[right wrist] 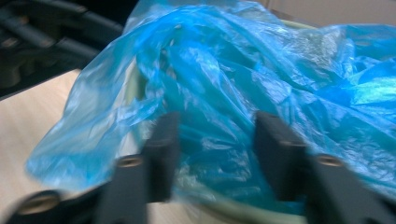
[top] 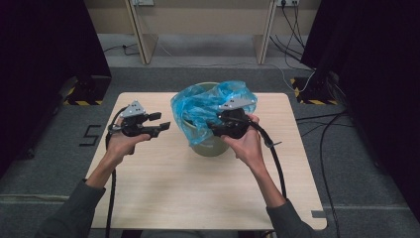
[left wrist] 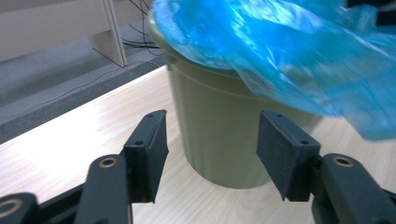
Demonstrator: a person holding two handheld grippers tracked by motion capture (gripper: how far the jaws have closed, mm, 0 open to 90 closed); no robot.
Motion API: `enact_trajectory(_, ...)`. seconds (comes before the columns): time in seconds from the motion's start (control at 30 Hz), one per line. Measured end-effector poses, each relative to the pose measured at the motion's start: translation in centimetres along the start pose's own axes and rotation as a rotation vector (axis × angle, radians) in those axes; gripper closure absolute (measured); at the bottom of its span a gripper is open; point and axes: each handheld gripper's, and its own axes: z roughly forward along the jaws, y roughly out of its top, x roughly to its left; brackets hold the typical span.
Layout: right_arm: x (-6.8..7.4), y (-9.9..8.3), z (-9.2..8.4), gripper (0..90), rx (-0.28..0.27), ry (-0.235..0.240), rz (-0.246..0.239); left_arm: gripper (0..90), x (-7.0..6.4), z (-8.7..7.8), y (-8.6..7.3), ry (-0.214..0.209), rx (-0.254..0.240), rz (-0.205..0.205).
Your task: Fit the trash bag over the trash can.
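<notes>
An olive-green bin (top: 214, 146) stands at the middle of the wooden table (top: 163, 183), draped with a crumpled blue plastic bag (top: 200, 106) that hangs over its rim. My left gripper (top: 161, 122) hovers left of the bin, level, jaws open and nothing between them. In the left gripper view my left gripper (left wrist: 212, 120) faces the bin's wall (left wrist: 219, 121) under the bag (left wrist: 289, 51). My right gripper (top: 216, 128) is at the bin's front rim against the bag. In the right gripper view its jaws (right wrist: 215, 122) stand apart, with loose bag film (right wrist: 219, 88) just beyond them.
The table's right edge has a cable (top: 275, 158) trailing from the right gripper. Dark curtains flank both sides, and cables (top: 317, 119) lie on the grey floor to the right. A pale wooden frame (top: 141, 34) stands beyond the table.
</notes>
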Motion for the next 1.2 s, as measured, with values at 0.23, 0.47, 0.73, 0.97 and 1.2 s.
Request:
enact_trajectory(0.23, 0.2, -0.7, -1.6, 88.0, -0.015, 0.038, -0.08, 40.6, 0.9, 0.1, 0.6, 0.008, -0.016, -0.035)
enact_trajectory(0.47, 0.1, -2.5, -3.8, 89.4, -0.013, 0.043, -0.127, 40.0, 1.3, -0.2, 2.8, 0.011, -0.041, -0.038)
enact_trajectory(0.73, -0.8, -5.8, -4.3, 89.3, 0.021, 0.038, -0.119, 33.9, 0.8, 1.3, 6.9, -0.02, -0.034, -0.054)
enact_trajectory(0.97, -1.1, -6.9, -3.9, 88.4, 0.025, 0.034, -0.112, 29.1, -0.1, 3.2, 9.8, -0.058, -0.011, -0.064)
enact_trajectory(1.2, -1.1, -7.1, -3.6, 88.4, 0.039, 0.012, -0.136, 27.4, -2.6, 6.4, 11.5, -0.124, 0.069, -0.009)
